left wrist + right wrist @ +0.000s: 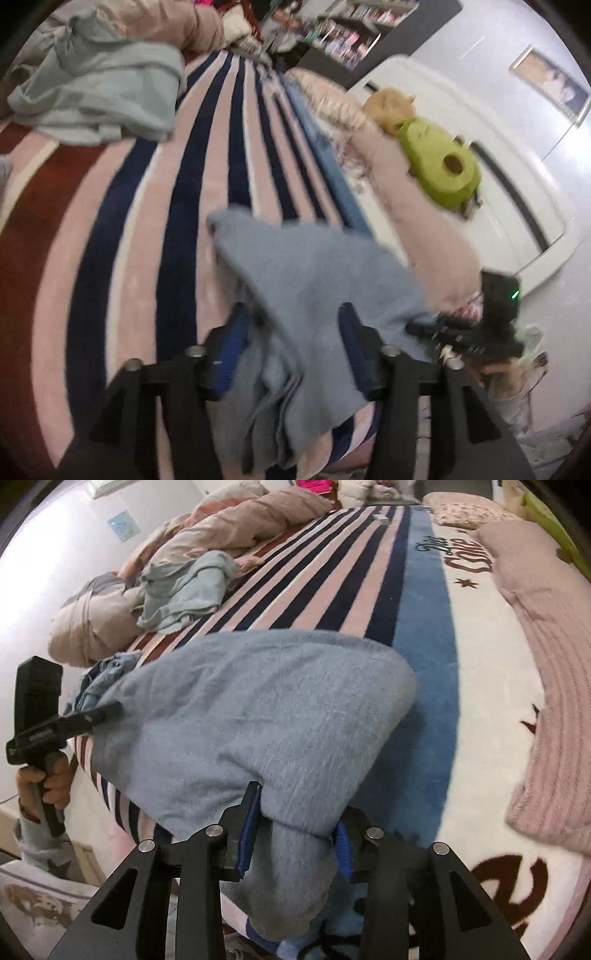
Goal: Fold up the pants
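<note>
A striped blanket in pink, navy and dark red covers the bed, with a crumpled pale green garment on its far left beside a rolled beige duvet. On the right lie a pink knitted throw and, farther off, a green avocado plush.
</note>
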A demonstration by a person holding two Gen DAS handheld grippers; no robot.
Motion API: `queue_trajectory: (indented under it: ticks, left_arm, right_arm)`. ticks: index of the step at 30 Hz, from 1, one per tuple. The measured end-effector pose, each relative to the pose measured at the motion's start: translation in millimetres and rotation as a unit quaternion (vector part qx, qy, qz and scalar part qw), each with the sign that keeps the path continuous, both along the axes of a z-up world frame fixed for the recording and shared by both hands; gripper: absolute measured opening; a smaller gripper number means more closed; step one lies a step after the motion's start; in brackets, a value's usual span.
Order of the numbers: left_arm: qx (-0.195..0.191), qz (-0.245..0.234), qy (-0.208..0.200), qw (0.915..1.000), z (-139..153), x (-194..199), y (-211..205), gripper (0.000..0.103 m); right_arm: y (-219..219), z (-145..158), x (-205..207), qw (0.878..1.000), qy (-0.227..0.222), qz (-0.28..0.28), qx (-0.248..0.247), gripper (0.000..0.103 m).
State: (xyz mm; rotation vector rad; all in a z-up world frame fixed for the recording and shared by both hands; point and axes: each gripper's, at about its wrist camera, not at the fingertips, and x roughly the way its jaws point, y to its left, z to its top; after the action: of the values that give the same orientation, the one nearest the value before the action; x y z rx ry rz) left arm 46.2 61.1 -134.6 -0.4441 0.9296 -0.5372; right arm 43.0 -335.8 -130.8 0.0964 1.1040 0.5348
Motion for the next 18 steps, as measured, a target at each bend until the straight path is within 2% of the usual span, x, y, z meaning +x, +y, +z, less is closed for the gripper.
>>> queue_trajectory:
  ticks: [2,6,9,10,12,14,15,16,18]
  left_arm:
    - [-0.01,-0.002,-0.001,1.0,3.0,12.5,2.0,0.05]
    - [-0.009,0.013,0.053,0.9985,-19.1,45.8,-2.0,0.05]
    - [0.003,0.028,0.071,0.9971,-30.1,58.7,-7.3,0.05]
    - [0.004,0.034,0.067,0.9972,-29.3,59.3,-9.1,0.047]
    - [-0.001,0.026,0.036,0.999,-16.9,57.3,-15.7,0.015]
    - [0.002,0.01,0.0,0.9999,-0.9,52.7,-22.4,0.011]
    - [0.017,0.006,-0.026,0.9995,9.0,50.2,-26.8,0.007]
    - [0.033,0.005,-0.038,0.9987,14.1,49.3,-29.4,0.007]
    - [0.072,0.023,-0.031,0.9966,14.4,54.5,-29.1,0.007]
  right_arm:
    - [-0.7,0.8,-0.3,1.0,-0.001,0.0,0.0,0.031]
    - [-1.5,-3.8,-0.4,1.0,-0.001,-0.006,0.001,0.032]
    - [-9.3,-5.2,-3.2,1.0,-0.001,-0.011,0.012,0.032]
    - [-10.1,-5.5,-3.7,1.0,-0.001,-0.012,0.015,0.032]
    - [-11.0,-4.8,-3.8,1.0,-0.002,-0.012,0.016,0.032]
    - [-11.9,-4.0,-4.2,1.0,-0.003,-0.012,0.017,0.032]
    - [-12.2,-3.1,-4.1,1.0,-0.005,-0.012,0.017,0.032]
    - [-12.5,-2.3,-3.8,1.0,-0.006,-0.012,0.017,0.032]
    - [-13.9,-1.3,-3.4,1.0,-0.008,-0.013,0.02,0.032]
